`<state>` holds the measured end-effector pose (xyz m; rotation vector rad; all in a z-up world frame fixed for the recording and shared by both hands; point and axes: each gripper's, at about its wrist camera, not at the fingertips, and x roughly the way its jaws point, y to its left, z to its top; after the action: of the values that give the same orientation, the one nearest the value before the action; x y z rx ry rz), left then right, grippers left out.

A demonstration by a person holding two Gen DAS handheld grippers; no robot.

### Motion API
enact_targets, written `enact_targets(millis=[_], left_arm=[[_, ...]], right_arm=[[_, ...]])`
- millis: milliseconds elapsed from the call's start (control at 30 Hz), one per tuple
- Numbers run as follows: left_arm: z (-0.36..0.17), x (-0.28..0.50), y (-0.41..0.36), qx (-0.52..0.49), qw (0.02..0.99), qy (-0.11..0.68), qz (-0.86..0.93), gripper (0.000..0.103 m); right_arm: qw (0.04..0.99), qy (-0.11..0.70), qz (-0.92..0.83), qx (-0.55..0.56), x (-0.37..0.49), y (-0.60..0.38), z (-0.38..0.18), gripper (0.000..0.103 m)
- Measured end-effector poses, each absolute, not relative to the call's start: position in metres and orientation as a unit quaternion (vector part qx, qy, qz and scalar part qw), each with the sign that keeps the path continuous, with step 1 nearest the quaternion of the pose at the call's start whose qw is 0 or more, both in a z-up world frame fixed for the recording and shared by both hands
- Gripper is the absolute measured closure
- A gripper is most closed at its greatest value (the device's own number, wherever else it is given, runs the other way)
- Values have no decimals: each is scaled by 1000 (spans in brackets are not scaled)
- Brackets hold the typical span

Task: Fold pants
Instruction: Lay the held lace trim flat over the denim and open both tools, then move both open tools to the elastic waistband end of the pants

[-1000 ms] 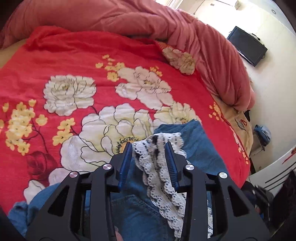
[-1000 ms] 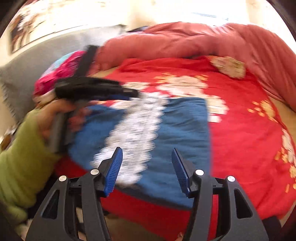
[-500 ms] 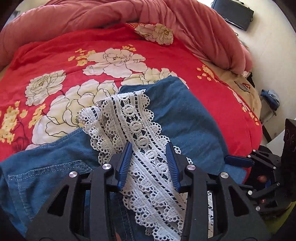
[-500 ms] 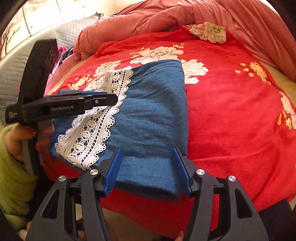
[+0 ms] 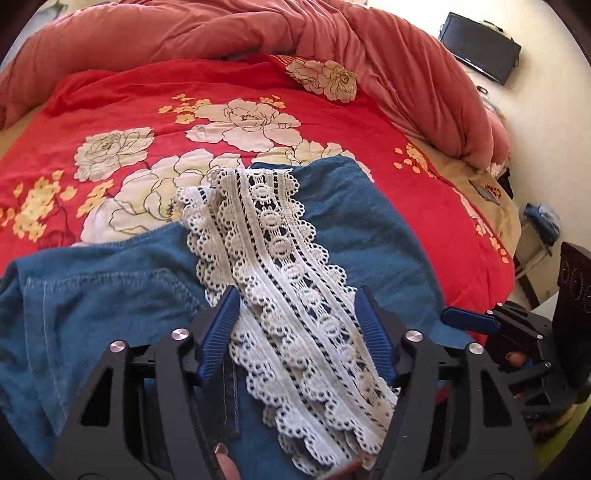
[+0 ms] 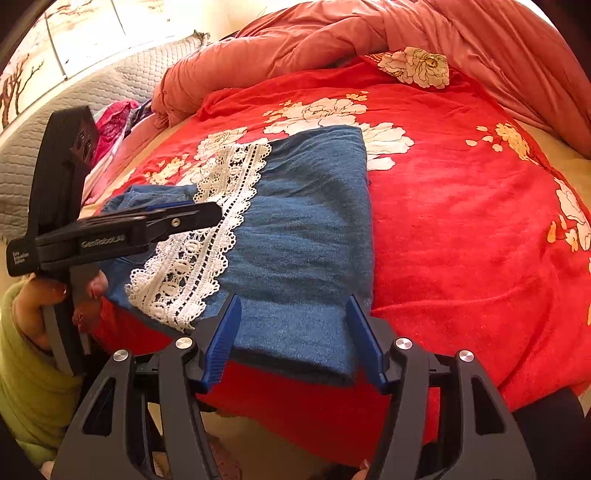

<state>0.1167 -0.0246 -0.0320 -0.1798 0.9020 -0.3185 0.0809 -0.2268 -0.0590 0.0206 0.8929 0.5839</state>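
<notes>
- Bedroom setting: a bed (image 6: 480, 229) under a red floral blanket, with a pink duvet (image 5: 229, 29) bunched along its far side and a dark screen (image 5: 480, 40) on the wall.
- Blue pants (image 6: 306, 221) with a white lace band (image 6: 207, 236) lie at the near edge of the bed, partly folded; their long axis runs from the near edge away toward the duvet.
- Left tongs (image 5: 295, 332): spread apart, straddling the lace band low over the cloth, gripping nothing.
- Right tongs (image 6: 291, 336): spread apart, holding nothing, flanking the near denim edge where it overhangs the bed.
- Decisive relation: the pants lie directly ahead of both tongs, lace side nearer the left, plain folded side nearer the right.
- Judgement: the next fold probably calls for taking this near edge and carrying it away along the long axis.
</notes>
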Motion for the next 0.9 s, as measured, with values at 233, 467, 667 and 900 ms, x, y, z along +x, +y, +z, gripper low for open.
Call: enact_targets(millis=[233,467,667,900], left_arm=[[-21,100,-21,-97,890,421,-144,33],[-11,85,-14,-104,895,413,-135,21],[2,68,-12,-95,902,402,-123,13],[19,50,-4,-88,912,387,-101,9]], right_arm=[[867,420,268,18,74,-239,-56,36],[874,411,257,24,69,-249,-51,32],[885,393,248,27,64,-255,-40,30],[901,361,238,30,54,-261,-22,15]])
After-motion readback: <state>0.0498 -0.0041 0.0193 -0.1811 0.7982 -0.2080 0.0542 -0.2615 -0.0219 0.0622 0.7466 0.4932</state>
